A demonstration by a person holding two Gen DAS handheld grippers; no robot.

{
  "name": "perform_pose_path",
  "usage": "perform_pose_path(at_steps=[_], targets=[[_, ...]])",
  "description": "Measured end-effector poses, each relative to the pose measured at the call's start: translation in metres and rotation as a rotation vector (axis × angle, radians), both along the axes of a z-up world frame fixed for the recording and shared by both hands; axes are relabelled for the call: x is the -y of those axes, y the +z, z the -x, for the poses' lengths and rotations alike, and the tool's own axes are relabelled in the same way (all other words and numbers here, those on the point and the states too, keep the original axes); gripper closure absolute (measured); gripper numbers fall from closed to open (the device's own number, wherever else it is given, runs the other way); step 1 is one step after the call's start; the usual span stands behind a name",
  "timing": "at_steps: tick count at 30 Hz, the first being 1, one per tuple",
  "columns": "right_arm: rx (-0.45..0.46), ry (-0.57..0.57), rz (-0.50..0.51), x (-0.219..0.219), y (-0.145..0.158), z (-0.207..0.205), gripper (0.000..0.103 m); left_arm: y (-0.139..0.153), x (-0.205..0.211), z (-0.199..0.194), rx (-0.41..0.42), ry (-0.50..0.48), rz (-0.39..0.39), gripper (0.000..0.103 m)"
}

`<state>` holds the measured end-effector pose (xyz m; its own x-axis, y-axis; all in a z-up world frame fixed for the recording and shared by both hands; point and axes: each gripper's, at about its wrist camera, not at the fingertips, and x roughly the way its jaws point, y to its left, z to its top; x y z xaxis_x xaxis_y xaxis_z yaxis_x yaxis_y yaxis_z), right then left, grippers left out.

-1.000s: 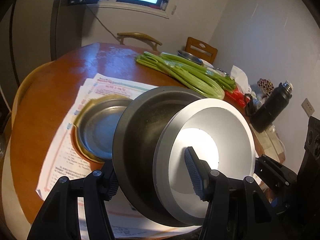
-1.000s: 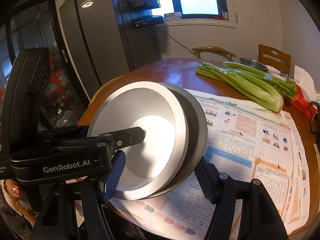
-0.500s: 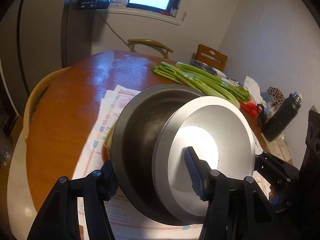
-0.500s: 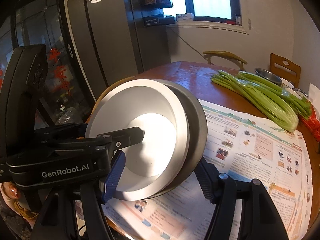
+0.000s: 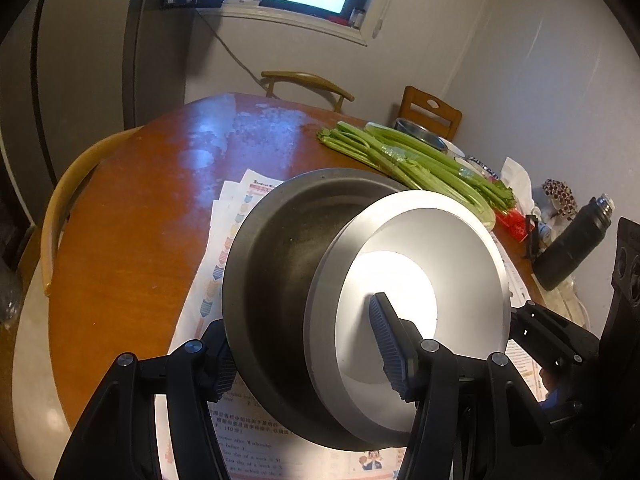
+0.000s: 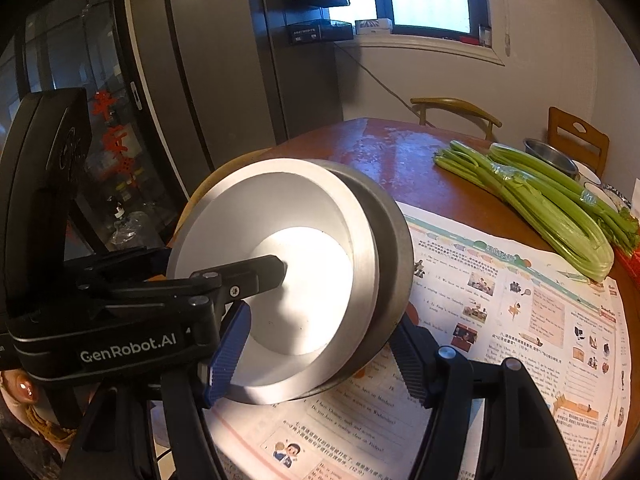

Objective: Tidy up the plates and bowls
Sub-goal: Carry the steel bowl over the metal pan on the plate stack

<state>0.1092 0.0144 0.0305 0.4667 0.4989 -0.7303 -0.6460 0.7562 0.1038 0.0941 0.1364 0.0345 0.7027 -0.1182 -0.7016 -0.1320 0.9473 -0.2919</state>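
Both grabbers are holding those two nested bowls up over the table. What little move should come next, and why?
Probably lower the pair gently onto the newspaper. The white bowl sits inside the grey metal bowl, both tilted on edge and clamped by the left gripper and right gripper, with nothing underneath supporting them.

Two nested bowls (image 5: 360,300), two chairs (image 5: 430,114), one celery bunch (image 5: 420,164), one dark flask (image 5: 572,248), one far steel bowl (image 5: 420,134).

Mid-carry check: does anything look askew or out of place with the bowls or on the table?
Yes. The nested white bowl and steel bowl are tipped onto their sides above the newspaper, both grippers clamped across them. Loose celery lies on the table. No spills or damage show.
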Motion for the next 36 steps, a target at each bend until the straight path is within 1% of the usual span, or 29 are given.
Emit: perform_pose_path(at_steps=[8,12,19,36], targets=[[-0.026,-0.014,0.017,-0.003,-0.013,-0.011,0.035,-0.015,-0.001,-0.01,-0.028,-0.008,0.014,0.043],[-0.045,-0.02,0.024,-0.003,-0.021,-0.015,0.035,-0.021,0.002,-0.016,-0.043,-0.01,-0.004,0.043],[-0.06,-0.021,0.037,-0.005,-0.03,-0.019,0.035,-0.031,0.0,-0.023,-0.063,-0.01,0.012,0.043],[-0.085,-0.038,0.059,-0.005,-0.044,-0.025,0.035,-0.043,0.002,-0.031,-0.08,-0.013,-0.01,0.043]])
